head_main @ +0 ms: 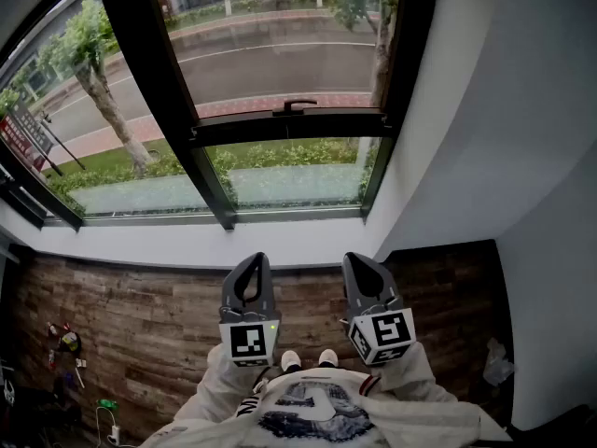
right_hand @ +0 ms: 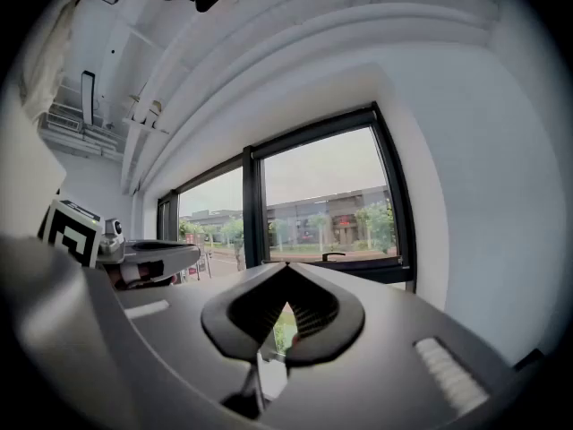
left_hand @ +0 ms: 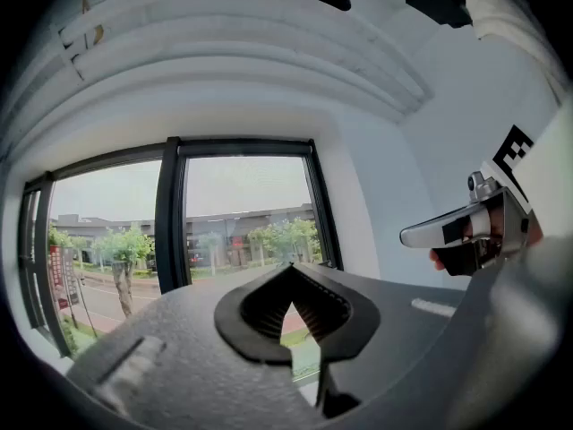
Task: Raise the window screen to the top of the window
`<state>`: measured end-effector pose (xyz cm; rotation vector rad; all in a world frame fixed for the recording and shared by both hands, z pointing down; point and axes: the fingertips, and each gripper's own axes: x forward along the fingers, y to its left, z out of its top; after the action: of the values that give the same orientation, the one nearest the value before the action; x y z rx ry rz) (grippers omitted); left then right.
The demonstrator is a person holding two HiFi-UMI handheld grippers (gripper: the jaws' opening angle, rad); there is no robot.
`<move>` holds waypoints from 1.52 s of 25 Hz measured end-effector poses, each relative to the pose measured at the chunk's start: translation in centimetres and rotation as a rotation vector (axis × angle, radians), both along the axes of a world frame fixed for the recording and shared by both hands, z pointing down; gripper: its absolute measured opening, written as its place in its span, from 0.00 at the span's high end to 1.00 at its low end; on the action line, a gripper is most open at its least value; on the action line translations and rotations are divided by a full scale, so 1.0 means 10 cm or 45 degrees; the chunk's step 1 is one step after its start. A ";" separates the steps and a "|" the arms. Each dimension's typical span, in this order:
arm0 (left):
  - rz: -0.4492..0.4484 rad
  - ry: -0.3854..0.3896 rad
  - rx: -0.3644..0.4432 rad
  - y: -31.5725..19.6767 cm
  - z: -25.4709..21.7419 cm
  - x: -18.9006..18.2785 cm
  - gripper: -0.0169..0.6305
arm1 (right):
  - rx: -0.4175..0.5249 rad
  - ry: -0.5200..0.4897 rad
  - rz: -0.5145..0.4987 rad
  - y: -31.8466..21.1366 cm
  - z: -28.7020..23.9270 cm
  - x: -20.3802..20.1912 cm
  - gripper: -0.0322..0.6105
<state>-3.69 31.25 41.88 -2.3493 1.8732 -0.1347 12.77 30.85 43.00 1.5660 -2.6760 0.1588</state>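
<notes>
Across the far wall stood a tall black-framed glass window [head_main: 270,63] looking out on a wet road and trees, with a white sill [head_main: 280,241] under it and a brown wood-plank floor [head_main: 140,315] between it and the person. Low in the right-hand pane ran a dark horizontal rail [head_main: 289,125] carrying a small black curved handle [head_main: 294,105] on its upper edge. I took this rail for the pull bar of the window screen [head_main: 242,131] (the mesh itself was too fine to make out), so the screen sat near the bottom with the whole climb left to do. Two grey two-jaw grippers, the left gripper [head_main: 252,261] and the right gripper [head_main: 360,261], were held level side by side over the floor, well apart from the window, each with its jaws pressed together on nothing.

Trouble seemed likeliest at the handle. It was small, and jaws arriving closed would only knock it, so they would need to open first. A pinch on its tip might slip off partway up. Lifting from one point could also tilt the rail in its tracks and jam it, and a rail released short of the top might drop back.
</notes>
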 end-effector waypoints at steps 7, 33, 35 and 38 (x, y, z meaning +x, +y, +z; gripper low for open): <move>-0.004 -0.015 -0.010 -0.14 0.07 0.10 0.97 | -0.001 -0.006 -0.005 -0.12 0.07 0.08 0.94; -0.007 -0.174 0.012 -1.94 0.30 -0.05 0.97 | -0.017 -0.031 0.022 -1.94 0.39 0.03 0.94; 0.000 -0.196 0.011 -2.29 0.32 -0.22 0.97 | -0.019 -0.028 0.018 -2.28 0.41 -0.16 0.94; 0.006 -0.185 -0.021 -2.83 0.41 -0.55 0.97 | -0.049 0.022 0.001 -2.82 0.47 -0.50 0.94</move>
<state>-9.17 3.00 45.96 -2.2864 1.8057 -0.3130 7.72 2.61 47.66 1.5508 -2.6429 0.1951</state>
